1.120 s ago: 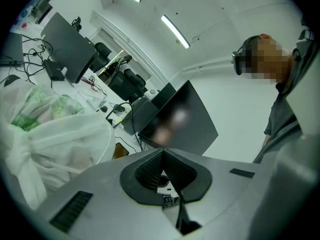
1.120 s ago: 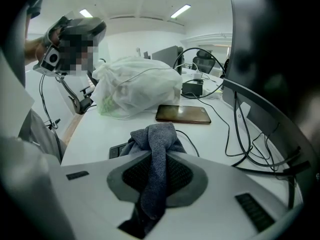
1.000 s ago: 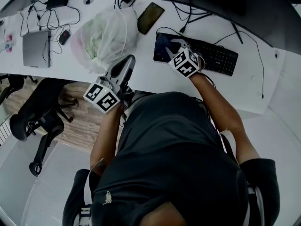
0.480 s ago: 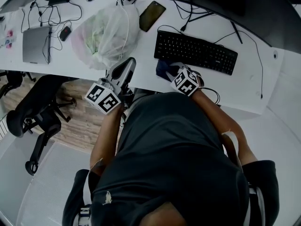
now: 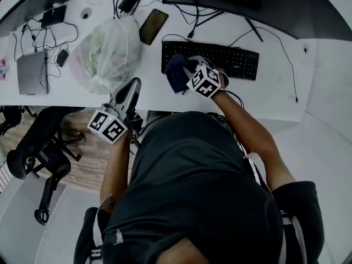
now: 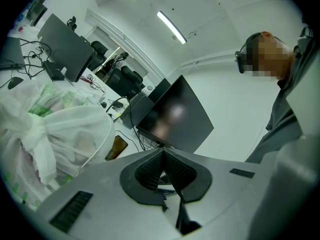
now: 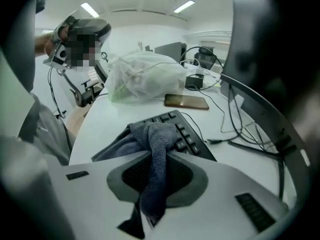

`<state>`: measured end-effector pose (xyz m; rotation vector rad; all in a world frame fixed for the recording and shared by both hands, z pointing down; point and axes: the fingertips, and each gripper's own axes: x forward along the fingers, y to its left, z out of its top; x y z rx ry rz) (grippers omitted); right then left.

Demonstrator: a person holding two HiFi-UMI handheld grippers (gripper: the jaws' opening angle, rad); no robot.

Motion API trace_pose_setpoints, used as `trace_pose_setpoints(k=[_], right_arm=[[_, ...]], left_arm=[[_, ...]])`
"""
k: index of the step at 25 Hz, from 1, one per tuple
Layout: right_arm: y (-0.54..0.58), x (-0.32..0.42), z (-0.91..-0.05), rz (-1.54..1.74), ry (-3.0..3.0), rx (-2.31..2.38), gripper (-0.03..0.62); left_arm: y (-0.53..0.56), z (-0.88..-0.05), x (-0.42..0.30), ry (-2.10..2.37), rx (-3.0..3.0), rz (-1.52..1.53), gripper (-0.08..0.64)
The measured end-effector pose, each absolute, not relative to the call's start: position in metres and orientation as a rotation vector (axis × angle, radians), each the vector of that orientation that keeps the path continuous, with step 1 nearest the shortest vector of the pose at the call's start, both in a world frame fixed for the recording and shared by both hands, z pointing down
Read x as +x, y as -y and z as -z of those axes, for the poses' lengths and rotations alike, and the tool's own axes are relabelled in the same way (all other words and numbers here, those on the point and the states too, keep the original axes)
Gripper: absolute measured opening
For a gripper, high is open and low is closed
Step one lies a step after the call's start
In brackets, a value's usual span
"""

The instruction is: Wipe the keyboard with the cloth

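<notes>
A black keyboard [image 5: 220, 59] lies on the white desk [image 5: 165, 95], under the monitor. My right gripper [image 5: 187, 71] is shut on a dark blue cloth [image 5: 176, 75], which hangs bunched over the keyboard's left end. In the right gripper view the cloth [image 7: 152, 144] runs between the jaws of my right gripper [image 7: 154, 179] and drapes onto the keyboard's [image 7: 189, 134] near keys. My left gripper [image 5: 133, 87] hovers at the desk's front edge, left of the keyboard and beside the bag. In its own view the left gripper [image 6: 162, 171] has its jaws together with nothing in them.
A tied white plastic bag [image 5: 104, 56] sits left of the keyboard, with a phone [image 5: 153, 26] behind it. A dark monitor [image 5: 247, 4] stands at the back. Cables [image 5: 275, 34] trail to the right. A small laptop [image 5: 30, 73] lies far left, and an office chair [image 5: 38, 147] stands below the desk.
The right gripper drew the cloth off the keyboard toward the desk's front edge, then returned it to the keyboard's left end. The left gripper has stayed by the bag.
</notes>
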<state>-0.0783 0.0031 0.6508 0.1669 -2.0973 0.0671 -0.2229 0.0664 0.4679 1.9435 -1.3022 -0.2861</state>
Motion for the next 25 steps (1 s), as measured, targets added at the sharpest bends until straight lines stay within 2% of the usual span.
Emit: trace_pose_setpoints(k=[3, 10, 16, 19, 25], right_arm=[[0.013, -0.002, -0.65, -0.163, 2.052, 0.339, 0.061], [0.059, 0.226, -0.652, -0.372, 1.819, 0.789, 0.061], [0.074, 0.408, -0.645, -0.475, 1.437, 1.154, 0.061], [0.092, 0.399, -0.623, -0.418, 1.548, 1.223, 0.061], [0.107, 0.273, -0.66, -0.175, 1.701, 0.959, 0.06]], left_arm=[[-0.059, -0.467, -0.215, 1.294, 1.958, 0.274, 0.005], [-0.05, -0.468, -0.172, 1.24, 1.993, 0.246, 0.005], [-0.05, -0.462, -0.14, 1.222, 2.014, 0.219, 0.005], [-0.05, -0.466, -0.132, 1.232, 2.012, 0.205, 0.005], [-0.052, -0.462, -0.114, 1.233, 2.026, 0.196, 0.005]])
